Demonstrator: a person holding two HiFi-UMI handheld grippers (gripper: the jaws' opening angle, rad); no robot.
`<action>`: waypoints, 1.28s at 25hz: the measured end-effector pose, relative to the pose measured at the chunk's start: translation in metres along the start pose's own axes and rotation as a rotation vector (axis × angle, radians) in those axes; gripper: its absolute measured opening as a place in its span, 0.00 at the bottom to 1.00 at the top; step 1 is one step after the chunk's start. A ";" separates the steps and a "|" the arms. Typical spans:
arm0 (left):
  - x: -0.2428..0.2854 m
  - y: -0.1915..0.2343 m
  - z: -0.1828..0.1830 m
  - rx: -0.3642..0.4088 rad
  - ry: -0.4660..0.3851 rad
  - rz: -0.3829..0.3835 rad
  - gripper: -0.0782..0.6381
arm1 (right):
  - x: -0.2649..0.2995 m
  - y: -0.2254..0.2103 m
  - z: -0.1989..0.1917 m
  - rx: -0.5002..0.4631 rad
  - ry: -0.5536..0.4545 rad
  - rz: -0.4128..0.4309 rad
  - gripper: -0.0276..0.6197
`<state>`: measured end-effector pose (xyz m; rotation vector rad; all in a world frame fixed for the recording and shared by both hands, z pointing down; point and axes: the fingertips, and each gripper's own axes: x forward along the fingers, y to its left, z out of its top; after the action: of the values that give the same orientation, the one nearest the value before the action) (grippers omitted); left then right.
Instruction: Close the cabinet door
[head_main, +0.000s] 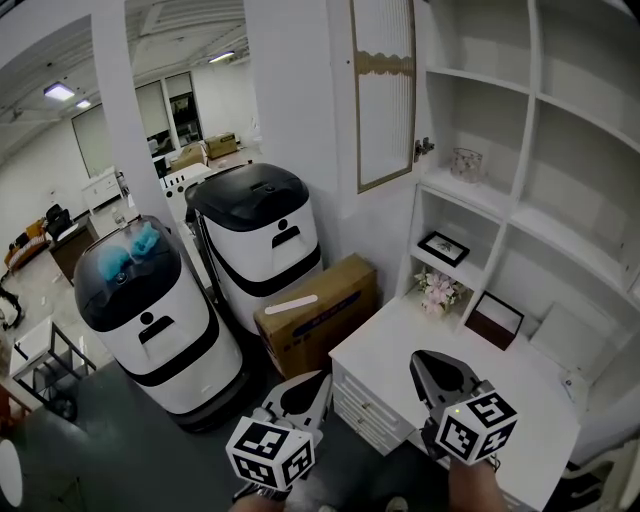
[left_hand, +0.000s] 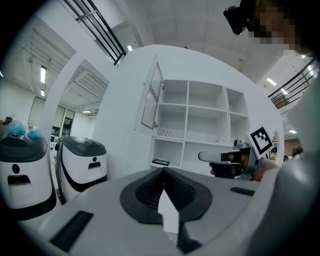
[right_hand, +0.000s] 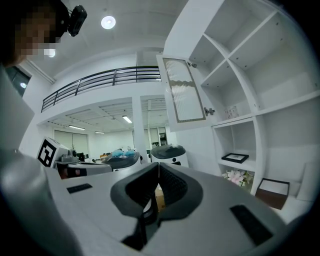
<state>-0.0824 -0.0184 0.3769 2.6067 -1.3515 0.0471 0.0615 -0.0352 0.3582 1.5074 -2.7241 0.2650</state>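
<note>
Door status: cabinet door (head_main: 385, 90) stands open, swung out from the upper-left bay of the shelf unit (head_main: 530, 200), knob (head_main: 424, 148) at its lower right edge. Air in front of the door is free. Well below the door sit the counter (head_main: 400, 345) and, further left, a cardboard box (head_main: 320, 310) and two white-and-black machines (head_main: 265, 240). Left tongs (head_main: 320, 382) and right tongs (head_main: 420, 362) both hang well below the door, jaws closed together, nothing between them. The right pair is over the counter, the left pair just off its left edge.
</note>
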 end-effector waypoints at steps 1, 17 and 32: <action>-0.001 0.004 -0.001 -0.001 0.002 -0.002 0.12 | 0.003 0.003 -0.001 0.000 0.001 -0.002 0.05; 0.013 0.040 0.003 -0.010 0.006 -0.022 0.12 | 0.041 0.011 -0.007 0.014 0.011 -0.013 0.05; 0.078 0.056 0.032 -0.001 -0.023 0.028 0.12 | 0.097 -0.036 0.026 -0.005 -0.016 0.059 0.05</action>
<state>-0.0849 -0.1188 0.3644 2.5956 -1.3951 0.0206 0.0414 -0.1394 0.3471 1.4362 -2.7827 0.2488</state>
